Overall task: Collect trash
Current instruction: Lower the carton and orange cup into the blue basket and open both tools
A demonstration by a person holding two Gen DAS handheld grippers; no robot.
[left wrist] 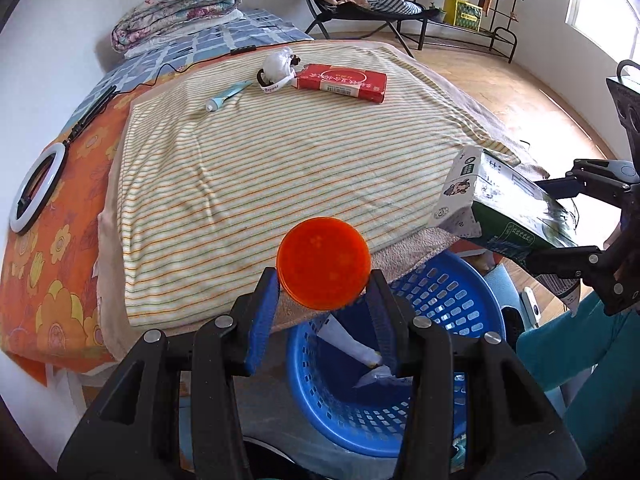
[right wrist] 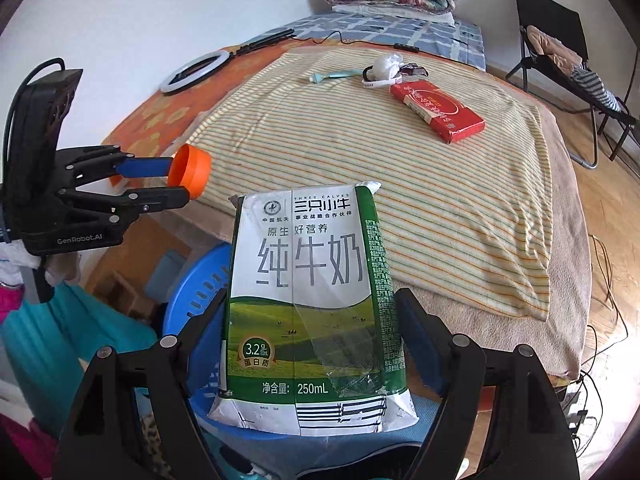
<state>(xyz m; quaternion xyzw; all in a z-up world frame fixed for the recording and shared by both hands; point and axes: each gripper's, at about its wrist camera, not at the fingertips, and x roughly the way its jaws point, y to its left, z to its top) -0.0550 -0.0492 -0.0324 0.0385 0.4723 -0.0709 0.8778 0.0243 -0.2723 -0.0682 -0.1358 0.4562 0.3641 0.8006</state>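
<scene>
Left gripper [left wrist: 326,280] clamping orange cap [left wrist: 323,263], right gripper [right wrist: 312,312] clamping milk carton [right wrist: 308,300]; blue basket [left wrist: 472,280] sitting directly below both.

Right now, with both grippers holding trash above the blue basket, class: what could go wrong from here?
1. The left gripper pinches the round orange cap only at its edges, near the basket rim; it may slip onto the bed.
2. The milk carton in the right gripper looks wide and tilted; released here, it could catch the rim.
3. The grippers are close together and could bump while dropping.
</scene>
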